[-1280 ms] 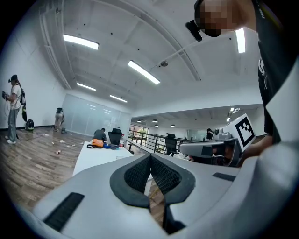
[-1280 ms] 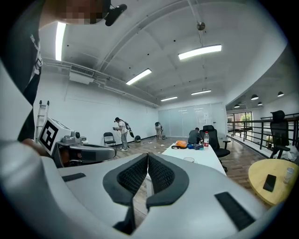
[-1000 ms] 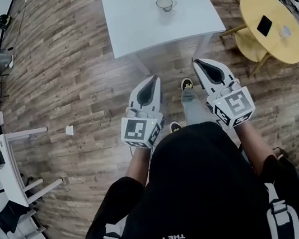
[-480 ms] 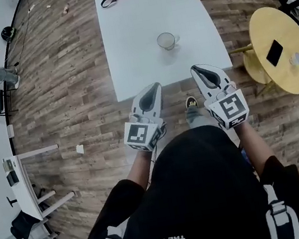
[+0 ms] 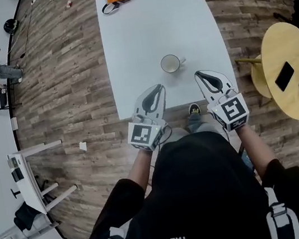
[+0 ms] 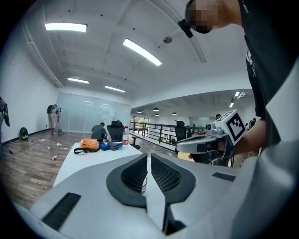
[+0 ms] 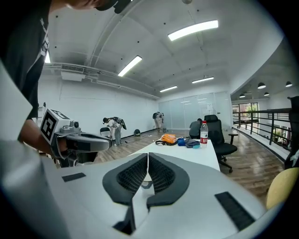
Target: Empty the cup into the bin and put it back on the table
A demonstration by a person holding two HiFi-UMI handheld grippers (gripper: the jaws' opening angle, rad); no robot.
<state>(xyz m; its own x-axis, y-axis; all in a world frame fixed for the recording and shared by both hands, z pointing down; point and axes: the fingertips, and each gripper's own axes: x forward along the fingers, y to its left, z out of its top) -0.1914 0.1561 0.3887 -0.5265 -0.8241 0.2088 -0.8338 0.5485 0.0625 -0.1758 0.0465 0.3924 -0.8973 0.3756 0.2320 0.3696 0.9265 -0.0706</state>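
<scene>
The right gripper (image 7: pixel 147 161) has its jaws together. Beyond it stretches a white table (image 7: pixel 187 154), with an orange bag (image 7: pixel 168 138) and a bottle (image 7: pixel 203 132) at the far end. The left gripper (image 7: pixel 105 141) is on the left.

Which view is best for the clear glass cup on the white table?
Head view: the clear glass cup sits fully visible from above, handle to the right, on the white table. The gripper views show only a rim sliver behind the shut left tongs and right tongs.
</scene>
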